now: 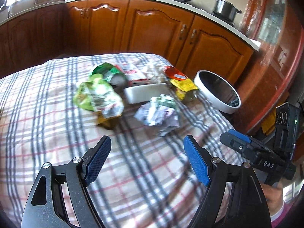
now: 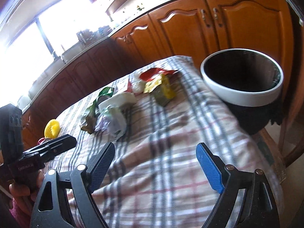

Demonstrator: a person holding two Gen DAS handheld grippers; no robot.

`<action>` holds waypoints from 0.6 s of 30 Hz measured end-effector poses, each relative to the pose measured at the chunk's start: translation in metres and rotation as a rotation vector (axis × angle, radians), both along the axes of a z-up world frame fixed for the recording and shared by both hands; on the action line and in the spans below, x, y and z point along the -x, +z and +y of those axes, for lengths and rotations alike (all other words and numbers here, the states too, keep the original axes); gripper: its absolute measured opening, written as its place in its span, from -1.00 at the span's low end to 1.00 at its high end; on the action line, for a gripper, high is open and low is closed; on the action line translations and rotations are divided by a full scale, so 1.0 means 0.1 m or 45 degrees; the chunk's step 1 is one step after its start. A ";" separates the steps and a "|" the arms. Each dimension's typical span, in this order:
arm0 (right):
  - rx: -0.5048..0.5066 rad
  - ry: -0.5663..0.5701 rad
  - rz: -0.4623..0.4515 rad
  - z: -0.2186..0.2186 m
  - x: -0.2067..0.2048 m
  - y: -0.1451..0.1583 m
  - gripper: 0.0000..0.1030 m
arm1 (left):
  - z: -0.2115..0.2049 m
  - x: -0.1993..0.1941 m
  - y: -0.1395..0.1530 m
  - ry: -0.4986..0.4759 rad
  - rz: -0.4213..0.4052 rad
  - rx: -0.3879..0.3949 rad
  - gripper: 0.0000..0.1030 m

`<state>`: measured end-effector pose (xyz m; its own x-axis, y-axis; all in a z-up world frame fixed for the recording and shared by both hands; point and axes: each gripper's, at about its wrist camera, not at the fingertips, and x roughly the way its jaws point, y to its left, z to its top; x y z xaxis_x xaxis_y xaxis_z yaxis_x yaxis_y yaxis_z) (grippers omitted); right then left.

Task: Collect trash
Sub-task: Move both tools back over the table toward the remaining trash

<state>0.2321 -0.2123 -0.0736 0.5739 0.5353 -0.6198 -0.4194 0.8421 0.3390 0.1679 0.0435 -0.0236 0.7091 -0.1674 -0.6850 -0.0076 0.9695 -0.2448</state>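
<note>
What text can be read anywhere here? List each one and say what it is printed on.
"DAS": white letters on the black body of the right claw, seen in the left wrist view.
Pale lettering on the left claw body in the right wrist view: too blurred to read.
Print on the green snack bag, the crumpled wrapper, the red and white packet and the yellow packet: too blurred to read.

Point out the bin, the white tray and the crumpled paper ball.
bin [image 2: 245,98], right wrist view, white front rim.
white tray [image 1: 144,94], left wrist view, near side wall.
crumpled paper ball [image 1: 157,112], left wrist view, its middle.
</note>
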 end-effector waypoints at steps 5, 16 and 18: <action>0.021 0.048 -0.001 0.24 -0.03 -0.01 0.72 | 0.23 -0.02 -0.02 0.067 0.006 0.028 0.56; 0.070 0.120 -0.028 0.64 -0.17 0.01 0.71 | 0.54 -0.34 -0.04 0.148 0.023 0.056 0.41; 0.067 0.128 -0.032 0.68 -0.21 0.01 0.69 | 0.59 -0.43 -0.06 0.144 0.036 0.072 0.28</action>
<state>0.2530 -0.1440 -0.0727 0.5350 0.5577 -0.6347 -0.5102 0.8120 0.2835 0.2105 0.1023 -0.0293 0.7063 -0.1267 -0.6965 -0.1234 0.9467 -0.2974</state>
